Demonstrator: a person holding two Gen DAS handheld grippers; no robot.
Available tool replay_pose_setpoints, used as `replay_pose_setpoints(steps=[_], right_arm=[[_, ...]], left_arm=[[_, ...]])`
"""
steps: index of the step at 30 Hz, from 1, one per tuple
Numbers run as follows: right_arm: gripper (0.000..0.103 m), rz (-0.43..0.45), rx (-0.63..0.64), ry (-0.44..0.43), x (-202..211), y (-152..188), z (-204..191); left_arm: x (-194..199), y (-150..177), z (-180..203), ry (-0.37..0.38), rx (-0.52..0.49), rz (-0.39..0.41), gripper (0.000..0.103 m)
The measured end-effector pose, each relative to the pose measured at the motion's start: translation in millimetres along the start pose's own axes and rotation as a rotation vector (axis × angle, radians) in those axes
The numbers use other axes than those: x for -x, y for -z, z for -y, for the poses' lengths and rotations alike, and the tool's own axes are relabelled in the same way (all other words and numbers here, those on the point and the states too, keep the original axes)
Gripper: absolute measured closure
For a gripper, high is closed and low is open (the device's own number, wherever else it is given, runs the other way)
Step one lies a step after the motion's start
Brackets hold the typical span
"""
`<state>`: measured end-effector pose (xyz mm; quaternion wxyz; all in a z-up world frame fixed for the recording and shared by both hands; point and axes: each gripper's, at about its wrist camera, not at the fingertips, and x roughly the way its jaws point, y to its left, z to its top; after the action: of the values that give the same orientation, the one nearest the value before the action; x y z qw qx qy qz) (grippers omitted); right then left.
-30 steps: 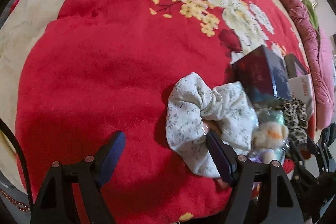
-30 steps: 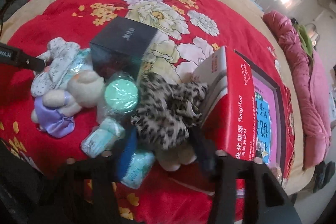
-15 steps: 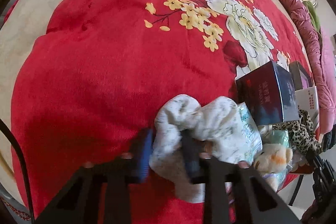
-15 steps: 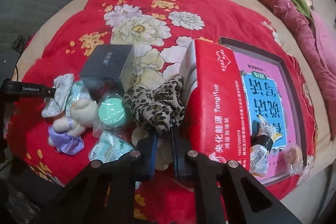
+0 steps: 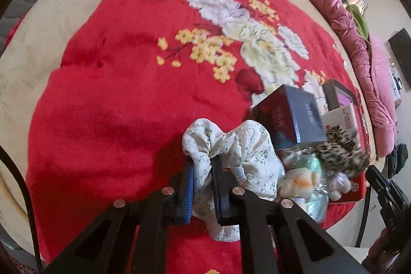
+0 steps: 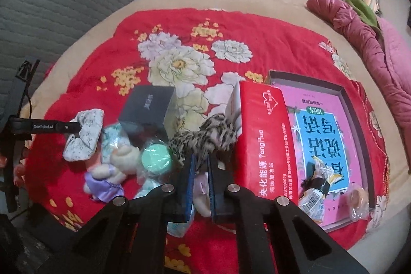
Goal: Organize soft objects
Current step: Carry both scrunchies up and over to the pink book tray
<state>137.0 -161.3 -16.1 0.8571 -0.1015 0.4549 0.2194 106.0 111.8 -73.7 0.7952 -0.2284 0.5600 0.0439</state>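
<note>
white scrunchie (image 5: 231, 145): its lower part is covered by the left tongs (image 5: 203, 166), clamped on it
leopard scrunchie (image 6: 205, 138): blurred in the left wrist view; its near end is lost between the right tongs (image 6: 199, 163), pinched on it
plush toy (image 5: 298, 181): smeared, partly behind a clear wrapper
dark box (image 6: 149, 107): lettering too small to read
book tray (image 6: 344, 94): near corner covered by snack packets
red blanket (image 5: 115, 94): near edge hidden behind the tongs' black frame
</note>
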Motion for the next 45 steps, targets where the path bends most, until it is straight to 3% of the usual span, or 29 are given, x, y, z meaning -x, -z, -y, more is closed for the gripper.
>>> replay_pose_setpoints(steps=[6,10,14,17,21,22,24,27,29,33,45], right_arm=[[0.090,-0.036,-0.001,-0.024,-10.0,1.1,-2.4],[0.047,-0.046,0.048,0.017,-18.4,-1.2,-9.8],[0.042,-0.059,0.213,0.105,-32.8,-4.8,-29.4],[0.042,-0.113,0.331,0.177,-52.2,-3.9,-41.0],[0.045,-0.184,0.354,0.213,-75.8,-1.8,-39.3],[0.064,-0.173,0.341,0.201,-75.5,-2.5,-38.1],[0.080,-0.147,0.273,0.154,-71.7,-5.8,-31.5],[0.087,-0.129,0.160,0.104,-62.8,-10.1,-15.9],[0.087,-0.122,0.092,0.045,-54.7,-11.7,-7.1],[0.088,-0.068,0.039,0.006,-31.3,-13.6,0.7],[0.088,0.072,-0.028,-0.047,31.6,-22.4,12.8]], left_arm=[[13.6,0.4,6.4,0.020,-0.020,0.011,0.090],[16.9,2.0,7.0,0.030,-0.022,0.012,0.090],[17.9,3.5,6.3,0.036,-0.026,0.008,0.090],[17.6,3.8,6.1,0.040,-0.023,0.008,0.090],[17.0,3.6,7.4,0.037,-0.031,0.003,0.090],[17.6,3.9,7.5,0.037,-0.030,0.004,0.090],[18.8,3.8,9.4,0.039,-0.034,0.007,0.090],[22.2,2.6,12.8,0.036,-0.038,0.016,0.090],[26.4,1.9,16.4,0.031,-0.042,0.020,0.090],[38.4,1.7,27.6,0.034,-0.062,0.042,0.090],[77.9,0.6,73.0,0.068,-0.131,0.100,0.090]])
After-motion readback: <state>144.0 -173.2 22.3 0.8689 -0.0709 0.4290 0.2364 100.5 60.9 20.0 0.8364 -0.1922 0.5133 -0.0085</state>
